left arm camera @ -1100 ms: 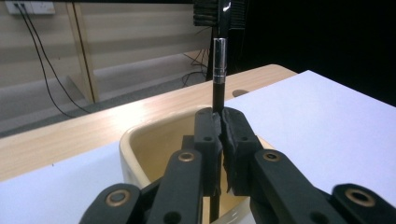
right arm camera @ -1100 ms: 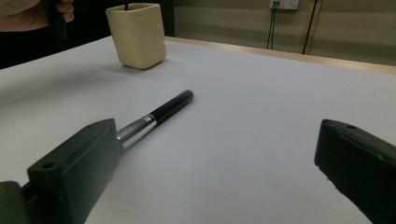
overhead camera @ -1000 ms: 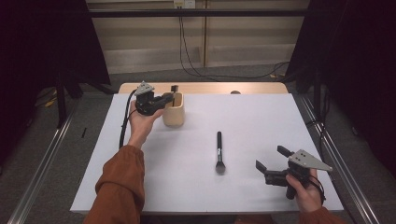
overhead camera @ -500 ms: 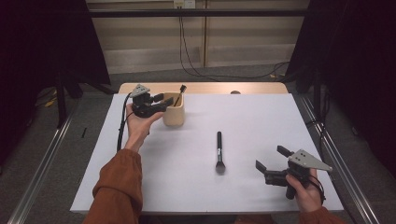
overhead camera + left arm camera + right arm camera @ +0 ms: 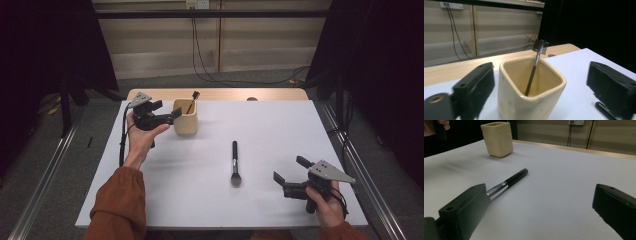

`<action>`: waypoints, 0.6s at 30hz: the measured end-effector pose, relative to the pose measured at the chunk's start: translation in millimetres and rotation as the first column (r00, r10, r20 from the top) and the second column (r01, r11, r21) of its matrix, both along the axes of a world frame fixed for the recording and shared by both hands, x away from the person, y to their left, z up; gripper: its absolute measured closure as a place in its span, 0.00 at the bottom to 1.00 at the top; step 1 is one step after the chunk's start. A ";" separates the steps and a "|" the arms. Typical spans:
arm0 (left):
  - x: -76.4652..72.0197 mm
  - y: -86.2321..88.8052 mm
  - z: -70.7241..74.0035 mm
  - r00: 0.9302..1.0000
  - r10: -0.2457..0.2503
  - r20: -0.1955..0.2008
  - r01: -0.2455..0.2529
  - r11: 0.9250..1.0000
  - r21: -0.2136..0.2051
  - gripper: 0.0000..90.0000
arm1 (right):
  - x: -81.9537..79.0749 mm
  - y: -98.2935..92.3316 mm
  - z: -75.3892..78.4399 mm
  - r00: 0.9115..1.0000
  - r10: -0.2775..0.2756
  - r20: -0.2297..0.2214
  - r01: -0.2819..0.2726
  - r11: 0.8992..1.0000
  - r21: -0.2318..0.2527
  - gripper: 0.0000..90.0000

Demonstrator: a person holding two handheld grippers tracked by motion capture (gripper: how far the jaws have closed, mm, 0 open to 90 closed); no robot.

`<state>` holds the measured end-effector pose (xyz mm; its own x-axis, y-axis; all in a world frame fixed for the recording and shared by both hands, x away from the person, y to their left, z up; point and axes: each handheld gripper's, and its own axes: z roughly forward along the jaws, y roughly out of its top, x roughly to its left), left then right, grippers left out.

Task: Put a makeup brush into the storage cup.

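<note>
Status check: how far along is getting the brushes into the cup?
Done: the small comb brush stands in the cream cup, leaning on its rim. The left gripper has just been opening its jaws and holds nothing; they stand wide beside the cup. In hand: nothing. The right gripper is open above the table. Left: the large makeup brush lies flat mid-table, untouched.

White table (image 5: 280, 125): beige cup (image 5: 185, 120), black makeup brush (image 5: 234, 163), possibly wooden far edge.
</note>
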<state>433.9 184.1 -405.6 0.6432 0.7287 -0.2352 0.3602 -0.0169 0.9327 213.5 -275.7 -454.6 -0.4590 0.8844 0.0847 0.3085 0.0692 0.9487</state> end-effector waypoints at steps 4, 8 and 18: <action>-8.2 1.8 -1.8 1.000 -0.004 -0.002 0.004 1.000 0.014 0.05 | 0.4 -0.3 -0.2 1.000 0.004 -0.001 -0.004 1.000 -0.007 0.00; -15.3 4.3 -3.7 1.000 -0.007 0.006 0.006 0.999 0.035 0.04 | 0.7 -0.3 -0.3 1.000 0.003 0.000 -0.003 1.000 -0.007 0.00; -37.7 11.5 0.0 0.999 -0.028 0.039 0.025 0.996 0.080 0.04 | 1.2 0.1 -0.3 1.000 0.006 -0.001 -0.006 1.000 -0.003 0.00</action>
